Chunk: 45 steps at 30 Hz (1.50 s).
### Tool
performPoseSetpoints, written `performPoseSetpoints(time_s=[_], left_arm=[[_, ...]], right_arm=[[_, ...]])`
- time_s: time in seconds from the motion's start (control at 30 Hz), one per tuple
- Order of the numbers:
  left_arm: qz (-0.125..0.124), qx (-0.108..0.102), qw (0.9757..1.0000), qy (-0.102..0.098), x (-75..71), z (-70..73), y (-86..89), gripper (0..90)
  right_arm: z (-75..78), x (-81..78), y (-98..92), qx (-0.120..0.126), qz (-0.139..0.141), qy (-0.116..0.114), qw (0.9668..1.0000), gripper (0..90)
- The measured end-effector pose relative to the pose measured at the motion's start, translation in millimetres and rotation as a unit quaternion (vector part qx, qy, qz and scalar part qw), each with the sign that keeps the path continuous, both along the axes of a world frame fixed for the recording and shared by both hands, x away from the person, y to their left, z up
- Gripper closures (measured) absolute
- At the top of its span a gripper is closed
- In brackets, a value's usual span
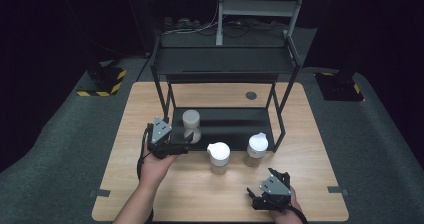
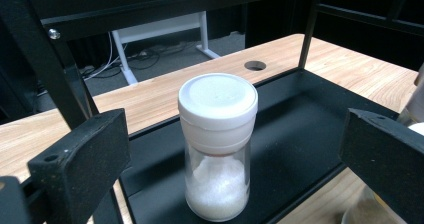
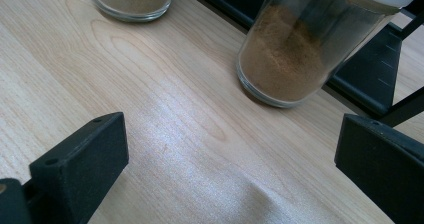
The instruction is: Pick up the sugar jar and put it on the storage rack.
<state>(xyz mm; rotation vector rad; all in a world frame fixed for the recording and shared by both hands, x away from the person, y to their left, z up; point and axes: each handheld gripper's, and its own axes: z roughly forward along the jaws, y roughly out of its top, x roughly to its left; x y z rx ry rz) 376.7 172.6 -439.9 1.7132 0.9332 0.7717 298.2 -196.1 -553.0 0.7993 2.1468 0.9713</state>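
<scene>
The wooden surface (image 1: 150, 194) carries a black rack (image 1: 225, 64) in a dark room; both the left claw (image 1: 187, 145) and the right claw (image 1: 260, 203) stand open, near three jars.

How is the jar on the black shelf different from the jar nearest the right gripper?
The shelf jar holds white grains; the table jar holds brown powder. The shelf jar stands on the rack's bottom shelf, the table jar on the wooden table. Both are upright clear glass jars with white caps.
</scene>
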Motion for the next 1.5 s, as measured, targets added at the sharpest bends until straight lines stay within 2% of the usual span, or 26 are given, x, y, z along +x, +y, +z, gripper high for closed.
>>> performPoseSetpoints(time_s=[0.3, 0.67, 0.77, 1.17, 1.5], left_arm=[[-0.006, -0.006, 0.9999, -0.009, -15.9, -2.6, 7.8, 0.4], [-0.004, 0.000, 0.9998, -0.019, -35.6, -7.6, 16.8, 0.4], [-0.003, -0.004, 0.9998, -0.018, -40.1, -13.0, 19.6, 0.4], [-0.004, 0.008, 0.9999, -0.008, -57.5, -35.3, 25.4, 0.4], [-0.005, 0.025, 0.9995, 0.018, -67.8, -62.5, 28.3, 0.4]], right_arm=[[0.0, -0.1, -0.2, 0.001, 0.000, 0.000, 1.0000, 0.0], [-0.1, -0.2, 0.1, 0.000, -0.001, -0.001, 1.0000, 0.0], [0.0, -0.1, 0.0, 0.001, -0.001, -0.001, 1.0000, 0.0], [0.1, 0.1, -0.3, 0.002, -0.001, 0.000, 1.0000, 0.0], [0.2, 0.2, -0.7, 0.003, -0.002, 0.000, 1.0000, 0.0]])
